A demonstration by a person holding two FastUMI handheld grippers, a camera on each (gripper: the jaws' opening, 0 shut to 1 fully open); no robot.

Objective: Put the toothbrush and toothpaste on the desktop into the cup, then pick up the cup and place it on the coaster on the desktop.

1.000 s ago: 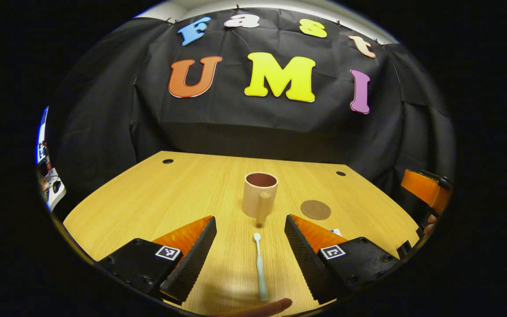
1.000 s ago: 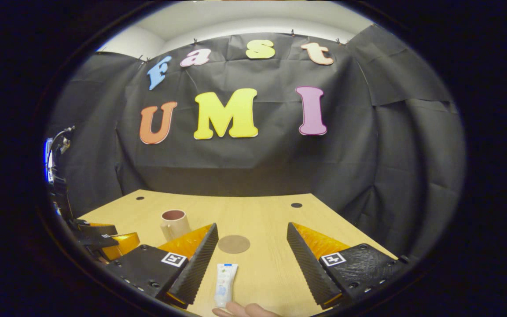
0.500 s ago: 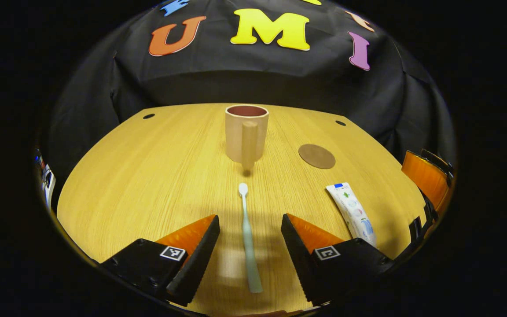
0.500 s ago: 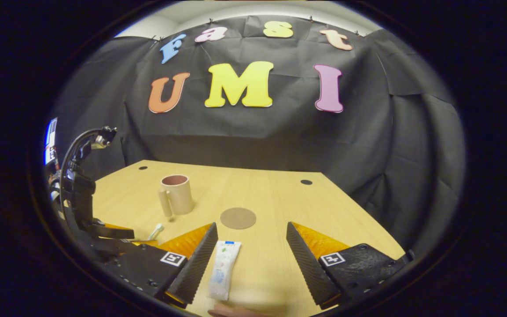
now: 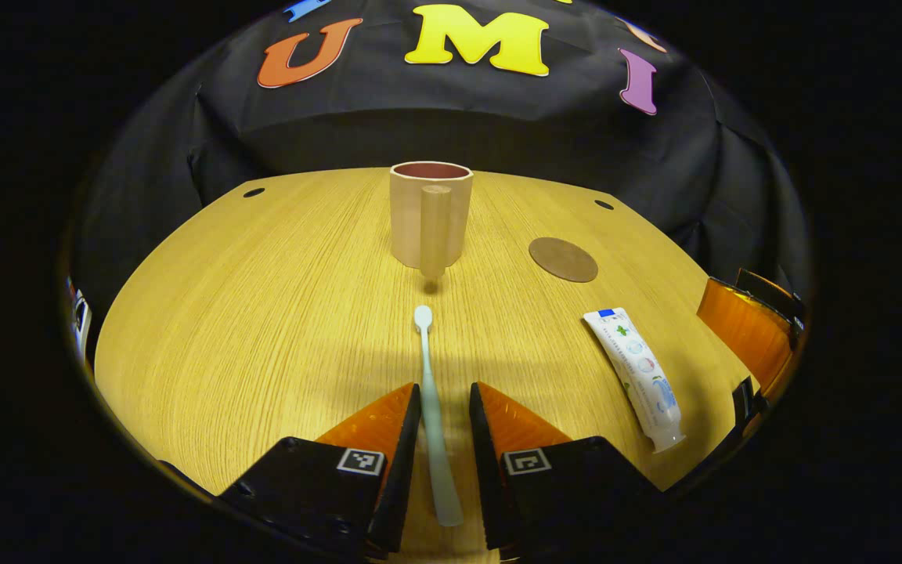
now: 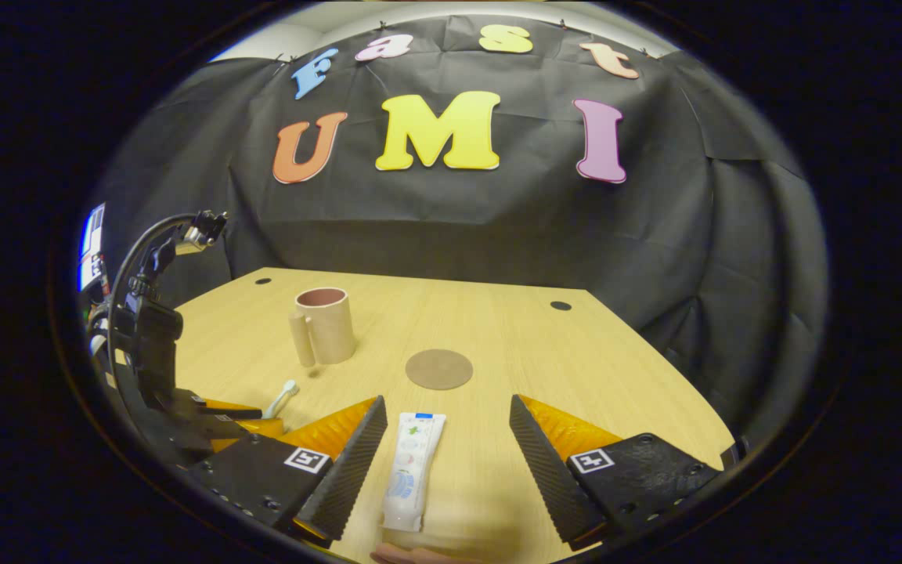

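Left gripper (image 5: 443, 470) closing around the toothbrush (image 5: 431, 399), not yet clearly gripping.

The toothbrush runs lengthwise between its narrowed fingers, head toward the cup (image 5: 430, 215) at upper centre. The right gripper (image 6: 443, 470), spread wide, straddles the toothpaste tube (image 6: 413, 470). The right gripper view shows the coaster (image 6: 439, 369) bare beyond.

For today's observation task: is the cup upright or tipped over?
Upright. The cup stands on its base on the desk, mouth facing up, handle vertical.
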